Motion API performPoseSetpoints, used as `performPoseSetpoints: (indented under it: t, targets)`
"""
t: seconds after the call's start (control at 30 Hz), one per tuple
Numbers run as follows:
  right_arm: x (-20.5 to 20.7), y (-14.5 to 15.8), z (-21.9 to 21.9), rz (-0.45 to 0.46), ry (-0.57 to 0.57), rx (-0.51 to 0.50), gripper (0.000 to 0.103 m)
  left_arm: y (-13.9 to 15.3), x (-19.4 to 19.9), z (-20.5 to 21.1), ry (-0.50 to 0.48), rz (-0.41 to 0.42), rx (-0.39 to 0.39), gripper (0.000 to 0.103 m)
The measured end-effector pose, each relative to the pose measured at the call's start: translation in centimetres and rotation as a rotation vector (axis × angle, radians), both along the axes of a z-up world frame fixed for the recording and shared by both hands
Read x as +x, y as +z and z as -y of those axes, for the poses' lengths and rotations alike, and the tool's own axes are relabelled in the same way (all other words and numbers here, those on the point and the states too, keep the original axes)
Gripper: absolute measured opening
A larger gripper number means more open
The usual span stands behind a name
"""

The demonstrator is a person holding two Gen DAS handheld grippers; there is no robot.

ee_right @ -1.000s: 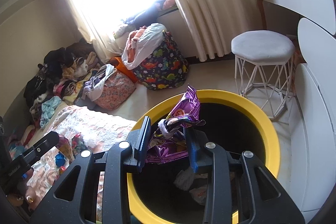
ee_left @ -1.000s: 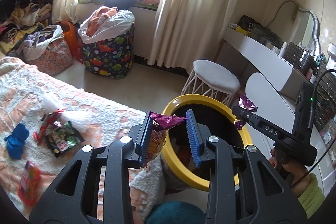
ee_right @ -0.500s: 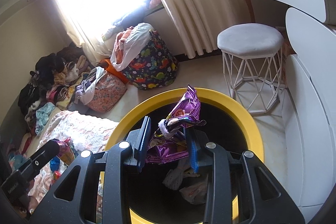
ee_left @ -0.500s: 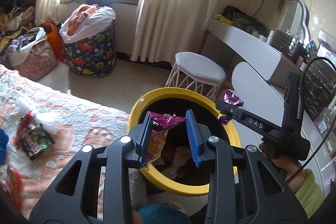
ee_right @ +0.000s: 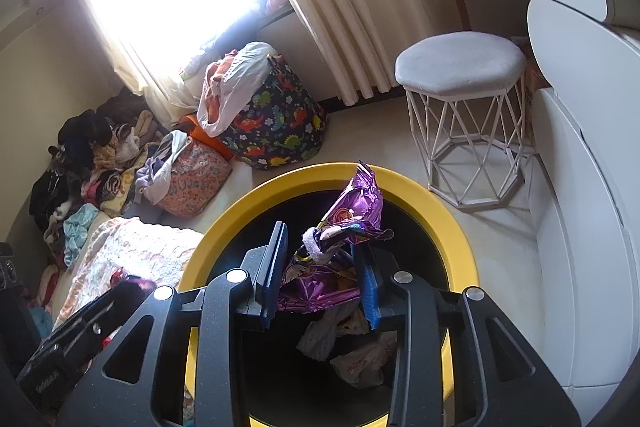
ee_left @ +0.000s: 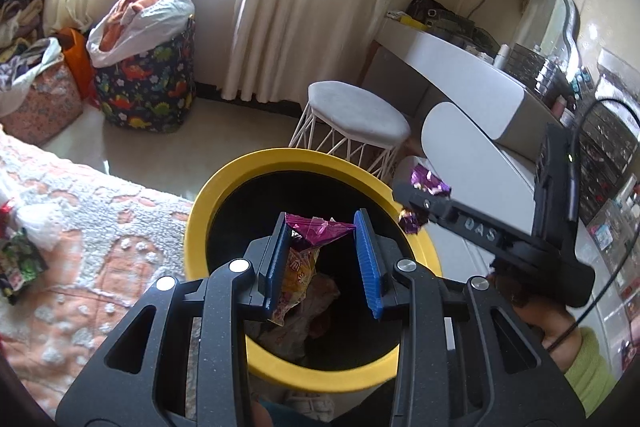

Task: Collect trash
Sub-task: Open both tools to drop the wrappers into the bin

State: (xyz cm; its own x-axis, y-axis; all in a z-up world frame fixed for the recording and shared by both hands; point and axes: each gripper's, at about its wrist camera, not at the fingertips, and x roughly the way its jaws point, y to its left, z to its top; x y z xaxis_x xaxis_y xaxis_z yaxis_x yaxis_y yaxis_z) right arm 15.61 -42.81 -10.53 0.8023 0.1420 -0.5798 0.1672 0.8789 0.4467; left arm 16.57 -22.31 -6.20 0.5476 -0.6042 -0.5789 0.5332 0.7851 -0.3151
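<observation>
Left gripper (ee_left: 320, 227) over bin (ee_left: 256, 171), jaws parted, pink wrapper (ee_left: 316, 227) spanning between blue pads, its yellow end hanging at left pad. Right gripper (ee_right: 320, 247) also over bin (ee_right: 424, 195), clamping crumpled purple wrapper (ee_right: 352, 211). Trash lies in bin bottom. Stool (ee_right: 460, 63) beyond, bed (ee_left: 80, 211) left.

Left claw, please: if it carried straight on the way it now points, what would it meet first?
Most likely the trash lying in the yellow-rimmed bin. The left claw, holding a snack wrapper, points down into the bin's dark opening, with nothing else visibly between; depth is hard to judge.
</observation>
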Motion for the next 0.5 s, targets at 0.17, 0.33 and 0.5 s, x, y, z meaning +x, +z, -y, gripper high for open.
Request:
performPoseSetpoints:
  t: [0.17, 0.33, 0.5]
  targets:
    - [0.3, -0.4, -0.1, -0.018, 0.011, 0.011, 0.032, -0.1, 1.4, 0.3, 0.022, -0.035, -0.03, 0.026]
    - [0.7, -0.7, -0.3, -0.031, 0.029, 0.005, 0.035, -0.2, 2.3, 0.3, 0.035, -0.059, -0.058, 0.026]
    - [0.9, -0.9, -0.7, -0.045, 0.038, -0.009, 0.052, 0.0, 2.5, -0.3, 0.059, -0.066, -0.07, 0.058]
